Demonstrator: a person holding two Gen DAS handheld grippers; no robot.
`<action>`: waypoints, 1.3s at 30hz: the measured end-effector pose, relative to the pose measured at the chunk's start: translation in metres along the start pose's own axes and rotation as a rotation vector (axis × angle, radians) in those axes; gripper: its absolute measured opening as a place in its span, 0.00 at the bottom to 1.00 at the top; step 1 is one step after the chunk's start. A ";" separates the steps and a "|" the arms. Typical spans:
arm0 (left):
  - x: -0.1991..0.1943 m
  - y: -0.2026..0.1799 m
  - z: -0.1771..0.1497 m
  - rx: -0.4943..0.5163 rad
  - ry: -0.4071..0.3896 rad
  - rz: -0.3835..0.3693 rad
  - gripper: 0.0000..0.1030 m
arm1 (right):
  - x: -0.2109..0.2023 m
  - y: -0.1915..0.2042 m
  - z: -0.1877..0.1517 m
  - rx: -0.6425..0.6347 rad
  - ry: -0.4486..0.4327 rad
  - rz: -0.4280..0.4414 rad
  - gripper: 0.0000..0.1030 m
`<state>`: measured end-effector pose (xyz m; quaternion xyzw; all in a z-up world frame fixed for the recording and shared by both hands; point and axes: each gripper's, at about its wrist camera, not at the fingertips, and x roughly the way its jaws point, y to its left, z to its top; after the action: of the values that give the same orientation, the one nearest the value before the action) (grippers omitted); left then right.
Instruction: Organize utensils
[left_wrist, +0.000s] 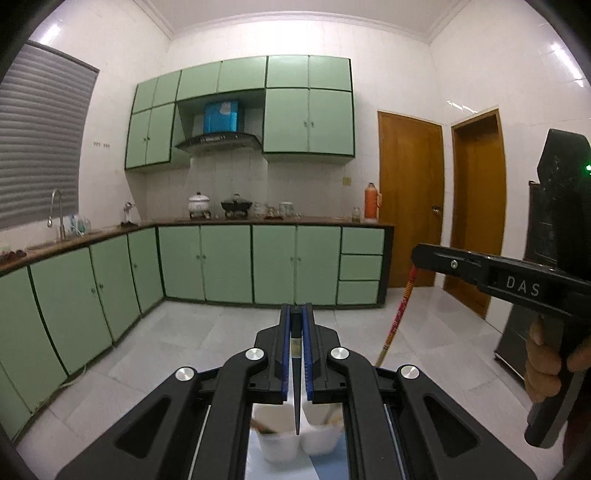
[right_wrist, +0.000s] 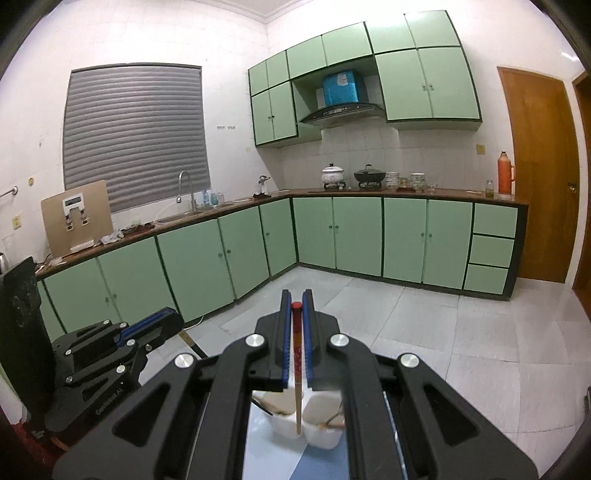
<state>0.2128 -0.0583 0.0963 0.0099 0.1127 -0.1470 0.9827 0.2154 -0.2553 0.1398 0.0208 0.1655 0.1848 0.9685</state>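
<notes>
My left gripper is shut on a dark chopstick that tapers down toward two white holders. The holders stand side by side on a pale blue surface and have brown utensils in them. To the right, my right gripper holds a red chopstick hanging down. In the right wrist view, the right gripper is shut on that red-topped chopstick. Its wooden tip hangs over the white holders. The left gripper shows at lower left with its chopstick below it.
Both grippers are raised above the holders, facing a kitchen. Green floor cabinets run under a dark counter with pots and an orange flask. Wooden doors stand at the right. A hand grips the right gripper's handle.
</notes>
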 end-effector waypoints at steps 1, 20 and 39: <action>0.007 0.002 0.001 -0.005 0.000 0.002 0.06 | 0.007 -0.003 0.001 -0.001 -0.001 -0.006 0.05; 0.118 0.022 -0.064 -0.025 0.216 0.020 0.07 | 0.100 -0.039 -0.079 0.072 0.179 -0.005 0.08; 0.003 0.026 -0.073 -0.108 0.179 0.066 0.77 | -0.035 -0.029 -0.120 0.146 0.070 -0.165 0.94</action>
<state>0.2070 -0.0307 0.0238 -0.0260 0.2073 -0.1070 0.9721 0.1558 -0.2977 0.0343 0.0711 0.2136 0.0926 0.9699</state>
